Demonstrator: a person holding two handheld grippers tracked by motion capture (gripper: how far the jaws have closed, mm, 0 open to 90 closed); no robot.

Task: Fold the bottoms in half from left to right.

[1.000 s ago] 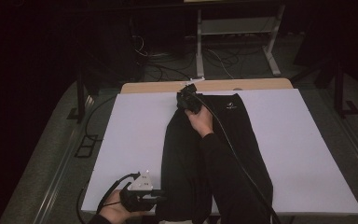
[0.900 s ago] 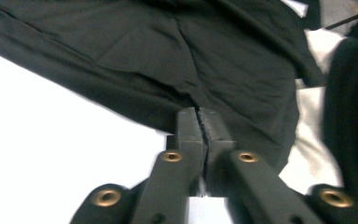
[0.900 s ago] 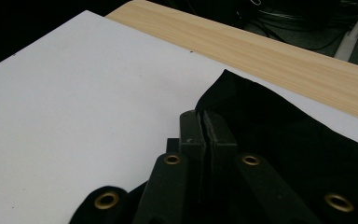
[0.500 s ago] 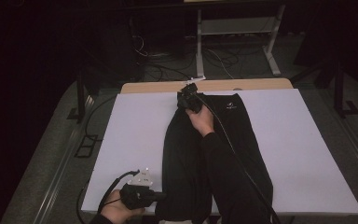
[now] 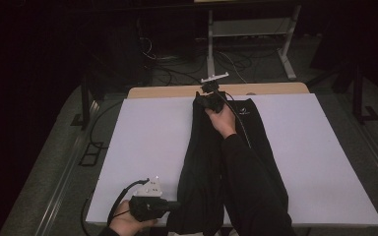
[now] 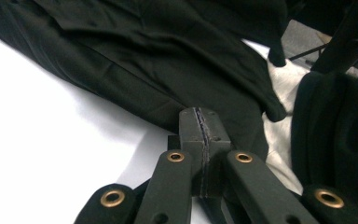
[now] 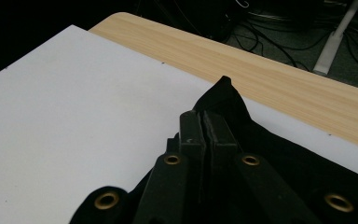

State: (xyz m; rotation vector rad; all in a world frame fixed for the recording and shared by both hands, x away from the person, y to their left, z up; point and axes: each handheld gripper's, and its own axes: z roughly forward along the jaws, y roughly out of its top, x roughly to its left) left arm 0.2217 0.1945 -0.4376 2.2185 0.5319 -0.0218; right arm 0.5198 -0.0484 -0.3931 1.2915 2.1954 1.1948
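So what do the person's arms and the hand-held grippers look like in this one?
Each hand-held gripper is black: the left one and the right one. Each has two flat bars with brass-coloured rivets running up to blocky black jaws, as on the left and the right. A pale three-cornered plate tops the left one, and a black cable trails from it. The right arm wears a black sleeve.

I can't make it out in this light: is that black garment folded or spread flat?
Folded. The black trousers lie lengthwise on the white board, one half doubled over the other.

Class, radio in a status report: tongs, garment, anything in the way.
Left tongs shut at near edge of black garment. Right tongs shut on its far corner. White board around it bare.
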